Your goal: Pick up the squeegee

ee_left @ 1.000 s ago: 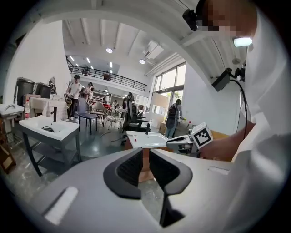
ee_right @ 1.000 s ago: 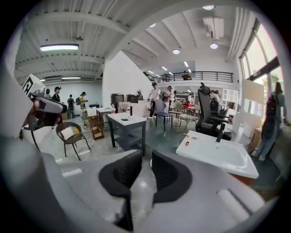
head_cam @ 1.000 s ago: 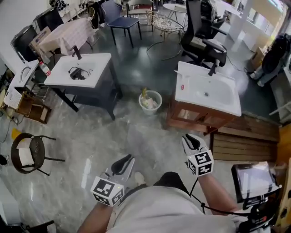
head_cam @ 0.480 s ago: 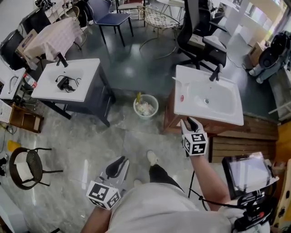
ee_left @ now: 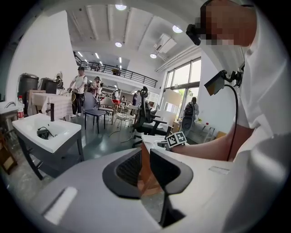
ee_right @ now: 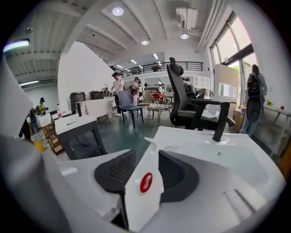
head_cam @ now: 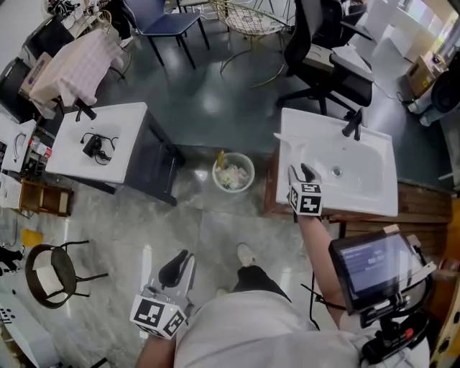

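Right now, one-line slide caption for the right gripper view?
Right gripper, jaws opening, straddles the white squeegee on the sink.

Bright, even daylight pours from tall windows (ee_left: pixel 182 86), helped by round ceiling lights (ee_right: pixel 117 11); the polished floor (head_cam: pixel 212 104) throws pale glare. Both gripper views bulge and darken to black at the corners, and the squeegee (ee_right: pixel 142 182) close to the lens looks soft.
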The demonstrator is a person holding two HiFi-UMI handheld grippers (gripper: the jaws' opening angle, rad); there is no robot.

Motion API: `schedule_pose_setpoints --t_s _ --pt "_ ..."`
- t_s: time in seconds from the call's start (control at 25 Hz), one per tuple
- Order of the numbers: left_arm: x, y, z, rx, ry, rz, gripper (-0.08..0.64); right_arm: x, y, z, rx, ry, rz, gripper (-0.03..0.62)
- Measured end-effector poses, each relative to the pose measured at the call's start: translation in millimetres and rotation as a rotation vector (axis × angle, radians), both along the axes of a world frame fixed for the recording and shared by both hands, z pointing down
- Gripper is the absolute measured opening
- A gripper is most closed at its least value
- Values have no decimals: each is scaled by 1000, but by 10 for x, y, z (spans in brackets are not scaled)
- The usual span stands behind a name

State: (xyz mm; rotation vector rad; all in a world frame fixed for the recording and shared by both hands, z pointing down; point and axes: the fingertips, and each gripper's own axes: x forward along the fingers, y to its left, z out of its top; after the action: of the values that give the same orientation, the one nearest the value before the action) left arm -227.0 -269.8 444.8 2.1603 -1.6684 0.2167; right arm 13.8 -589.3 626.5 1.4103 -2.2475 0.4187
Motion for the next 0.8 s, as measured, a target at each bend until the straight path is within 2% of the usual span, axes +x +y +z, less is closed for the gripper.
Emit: schedule_pose_setpoints --t_s 0.4,0.8 --pt "-169 -358 16 -57 -27 -106 63 24 -785 493 -88 30 96 153" --pt "-369 -320 44 -65 -45 -160 63 -25 -939 725 -122 41 153 140"
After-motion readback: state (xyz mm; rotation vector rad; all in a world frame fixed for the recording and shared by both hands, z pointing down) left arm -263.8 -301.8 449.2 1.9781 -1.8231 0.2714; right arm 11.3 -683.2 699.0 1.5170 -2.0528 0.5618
